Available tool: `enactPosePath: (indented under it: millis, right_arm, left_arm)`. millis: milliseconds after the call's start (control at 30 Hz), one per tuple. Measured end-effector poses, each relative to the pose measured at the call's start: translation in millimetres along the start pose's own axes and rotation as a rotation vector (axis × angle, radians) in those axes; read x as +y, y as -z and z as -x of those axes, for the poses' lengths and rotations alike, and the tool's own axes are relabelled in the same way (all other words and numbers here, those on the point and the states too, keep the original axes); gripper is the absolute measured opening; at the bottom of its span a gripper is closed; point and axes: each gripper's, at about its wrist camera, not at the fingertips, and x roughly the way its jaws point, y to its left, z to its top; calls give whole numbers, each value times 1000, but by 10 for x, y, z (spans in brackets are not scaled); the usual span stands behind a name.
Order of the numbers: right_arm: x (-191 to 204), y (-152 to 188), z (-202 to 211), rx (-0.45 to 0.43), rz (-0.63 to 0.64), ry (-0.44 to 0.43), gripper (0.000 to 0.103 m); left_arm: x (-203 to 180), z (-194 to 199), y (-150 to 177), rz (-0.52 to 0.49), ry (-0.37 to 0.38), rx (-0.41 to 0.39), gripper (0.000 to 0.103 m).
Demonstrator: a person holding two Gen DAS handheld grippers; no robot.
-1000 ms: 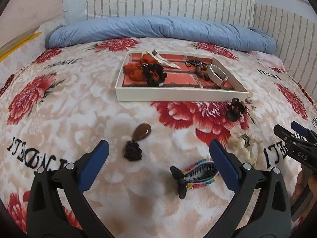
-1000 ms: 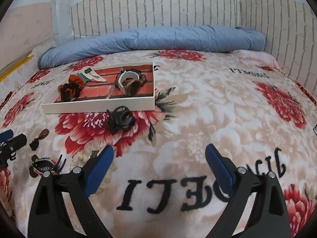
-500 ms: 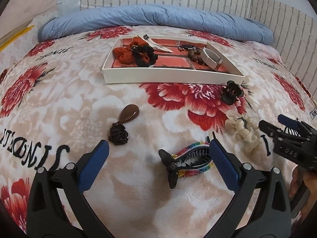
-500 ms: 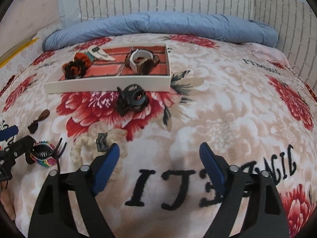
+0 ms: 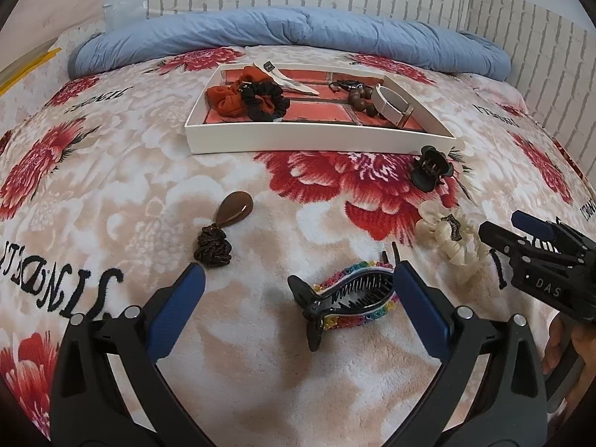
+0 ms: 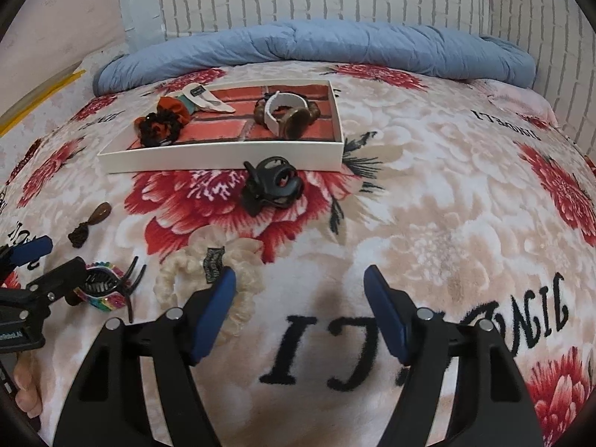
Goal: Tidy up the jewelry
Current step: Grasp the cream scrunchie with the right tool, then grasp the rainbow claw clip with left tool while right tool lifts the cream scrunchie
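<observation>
A white tray [image 5: 320, 141] with a brick-pattern floor holds scrunchies, a bead bracelet and a white bangle; it also shows in the right wrist view [image 6: 223, 156]. My left gripper [image 5: 298, 279] is open, low over the bedspread, with a rainbow claw clip [image 5: 350, 294] lying between its fingertips, close to the right finger. A brown teardrop pendant [image 5: 227, 223] lies ahead to the left. My right gripper [image 6: 300, 279] is open and empty; its left finger is over the edge of a cream scrunchie [image 6: 208, 268]. A black claw clip [image 6: 270, 184] lies before the tray.
The floral bedspread [image 6: 447, 205] covers the whole bed. A rolled blue duvet [image 5: 298, 37] lies along the brick-pattern wall behind the tray. The right gripper shows at the right edge of the left wrist view [image 5: 521, 234].
Both grippers have moved forward and lower. The rainbow clip now lies between the left fingertips, and the cream scrunchie has come under the right gripper's left finger.
</observation>
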Motion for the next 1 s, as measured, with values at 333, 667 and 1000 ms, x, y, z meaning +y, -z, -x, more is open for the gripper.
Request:
enactPosePath:
  millis: [333, 667, 1000]
  right_arm:
    - [64, 56, -205, 85, 24, -1, 38]
    - [-34, 51, -180, 68, -18, 5, 9]
    - [-122, 37, -184, 58, -45, 15, 8]
  left_arm:
    - [-10, -61, 23, -4, 0, 18, 98]
    - [-171, -115, 1, -24, 10, 36, 98]
    - [-299, -239, 12, -32, 11, 74, 98]
